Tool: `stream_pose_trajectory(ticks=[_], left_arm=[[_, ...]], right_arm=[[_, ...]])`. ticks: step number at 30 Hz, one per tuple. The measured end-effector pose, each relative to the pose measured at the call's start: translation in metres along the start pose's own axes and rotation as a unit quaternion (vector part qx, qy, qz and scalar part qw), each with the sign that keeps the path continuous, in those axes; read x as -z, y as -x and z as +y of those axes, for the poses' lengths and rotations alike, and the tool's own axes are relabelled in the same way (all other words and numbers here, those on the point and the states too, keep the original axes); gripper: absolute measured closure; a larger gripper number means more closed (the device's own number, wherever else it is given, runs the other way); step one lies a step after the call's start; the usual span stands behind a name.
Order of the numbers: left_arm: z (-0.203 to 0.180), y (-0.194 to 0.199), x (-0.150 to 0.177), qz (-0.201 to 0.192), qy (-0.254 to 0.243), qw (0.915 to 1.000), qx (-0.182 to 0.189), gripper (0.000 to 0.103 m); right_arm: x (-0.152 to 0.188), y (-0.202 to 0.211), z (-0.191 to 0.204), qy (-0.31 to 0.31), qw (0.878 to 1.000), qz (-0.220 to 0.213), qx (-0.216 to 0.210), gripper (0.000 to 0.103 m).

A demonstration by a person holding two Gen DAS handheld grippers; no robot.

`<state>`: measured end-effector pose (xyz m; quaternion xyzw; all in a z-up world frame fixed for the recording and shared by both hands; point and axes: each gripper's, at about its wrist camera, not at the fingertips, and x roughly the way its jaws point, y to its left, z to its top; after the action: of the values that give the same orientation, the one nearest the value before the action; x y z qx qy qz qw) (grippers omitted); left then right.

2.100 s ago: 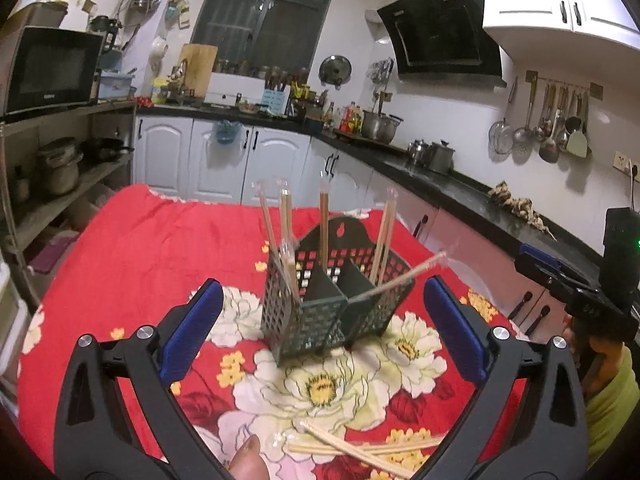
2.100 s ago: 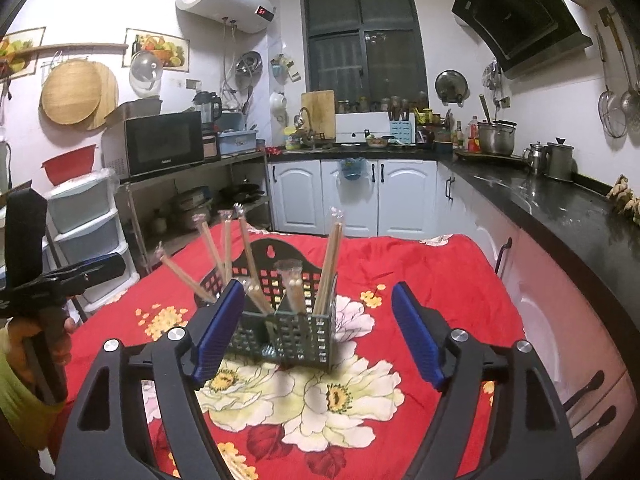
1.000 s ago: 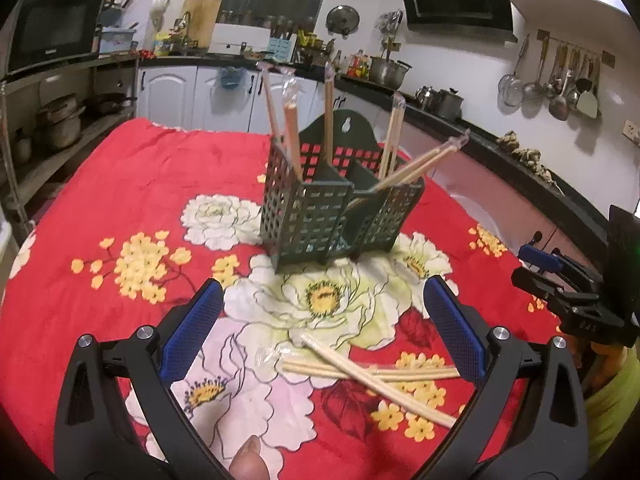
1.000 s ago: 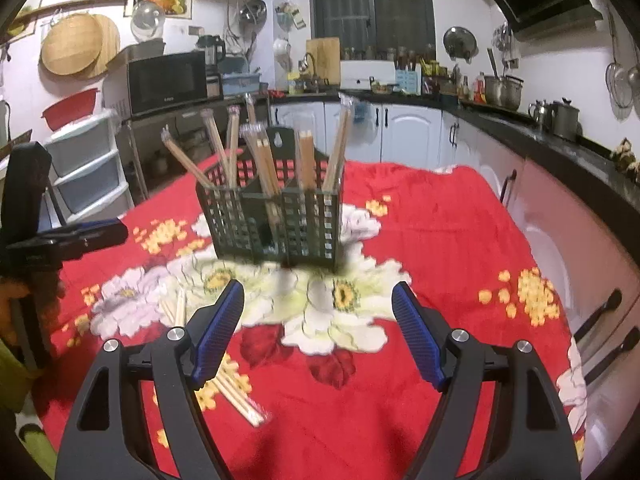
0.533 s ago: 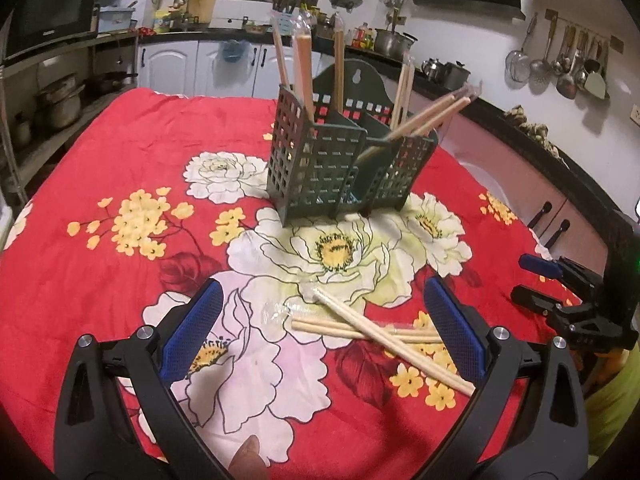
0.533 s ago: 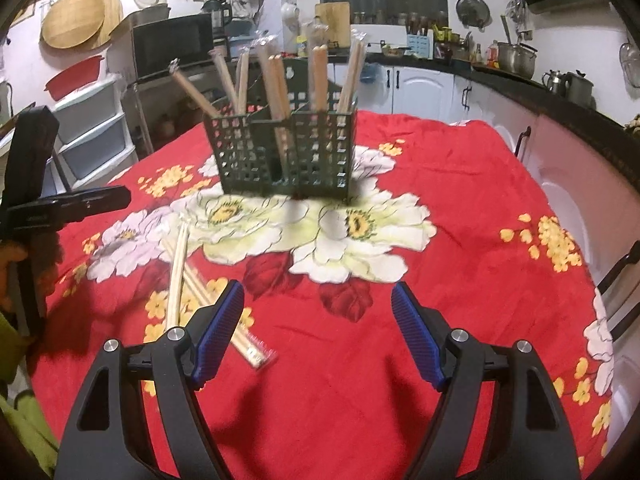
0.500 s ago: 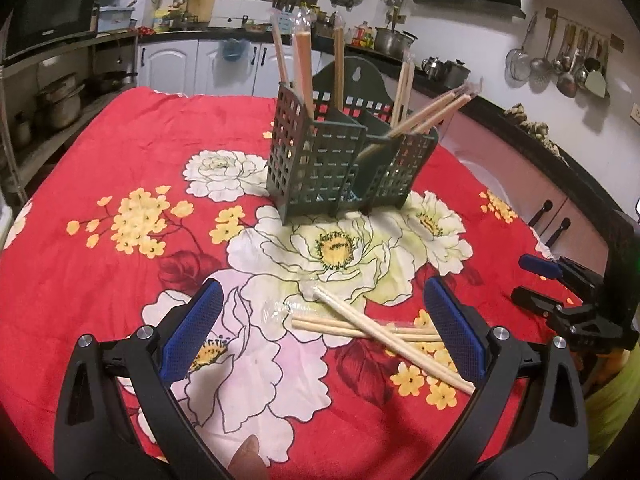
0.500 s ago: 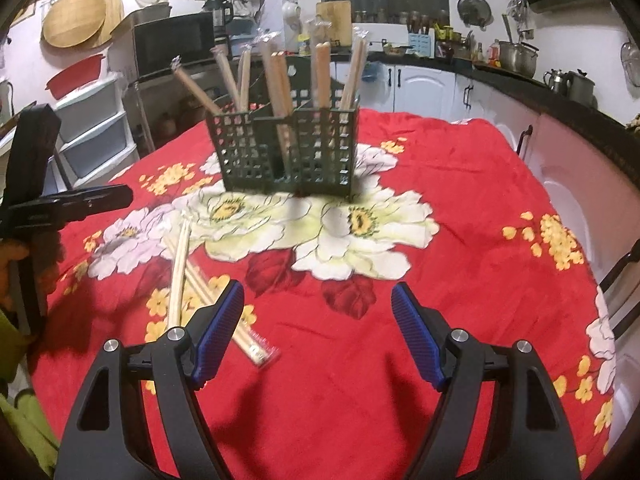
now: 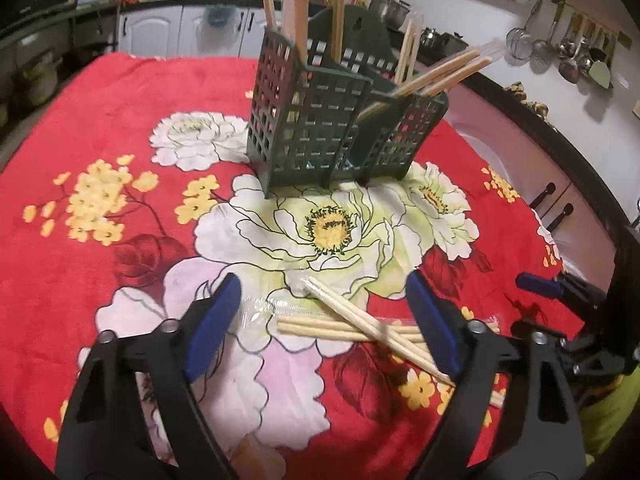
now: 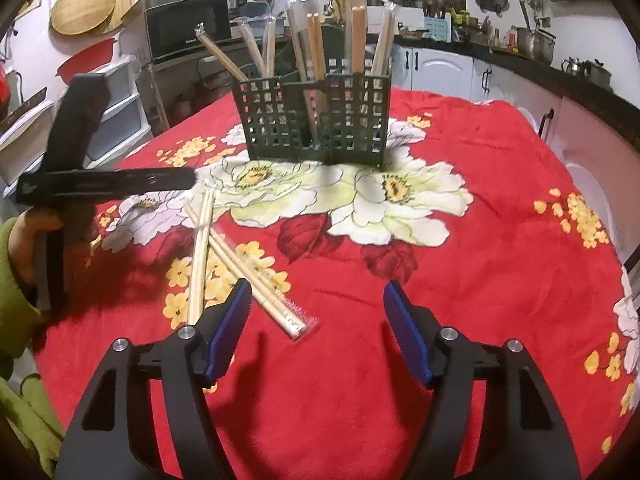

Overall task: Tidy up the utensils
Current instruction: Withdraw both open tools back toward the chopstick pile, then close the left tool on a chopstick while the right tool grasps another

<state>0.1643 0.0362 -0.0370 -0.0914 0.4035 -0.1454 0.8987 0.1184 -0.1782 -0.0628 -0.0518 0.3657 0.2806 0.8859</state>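
Note:
A dark green lattice utensil holder (image 9: 320, 136) (image 10: 316, 120) stands on the red floral cloth with several wrapped chopstick pairs upright in it. Two more wrapped chopstick pairs (image 9: 352, 326) (image 10: 256, 276) lie crossed on the cloth. My left gripper (image 9: 323, 292) hangs low over them. Its jaws are closing with the sticks between the blue pads, and neither pad touches them. My right gripper (image 10: 317, 292) is also closing. The near end of one pair shows just inside its left pad, untouched.
The table's right edge (image 9: 532, 208) borders a black counter with cabinets. Each gripper, held in a hand with a green sleeve, shows in the other's view: the right one (image 9: 560, 300), the left one (image 10: 100, 180). Shelves and a microwave (image 10: 184, 24) stand left.
Both grippers have sunk towards the cloth and tilted down. Both pairs of jaws have narrowed. The loose chopsticks now lie between the left pads.

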Motion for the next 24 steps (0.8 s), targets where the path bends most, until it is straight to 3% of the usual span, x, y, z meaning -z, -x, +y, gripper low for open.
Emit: stream_pose_trajectory(ticks=[6,14,24], left_arm=[[0.009,-0.02,-0.013,0.026,0.021,0.9992,0.02,0.052],[0.008,-0.034,-0.02,0.039,0.011,0.9991,0.009,0.056],[0.008,-0.041,-0.016,0.043,0.004,0.9991,0.003,0.084]], right_arm=[[0.007,-0.007,-0.005,-0.028,0.999,0.02,-0.017,0.058],[0.012,-0.011,-0.005,-0.044,0.998,0.034,-0.031,0.073],[0.015,-0.012,-0.003,-0.038,0.998,0.035,-0.029,0.091]])
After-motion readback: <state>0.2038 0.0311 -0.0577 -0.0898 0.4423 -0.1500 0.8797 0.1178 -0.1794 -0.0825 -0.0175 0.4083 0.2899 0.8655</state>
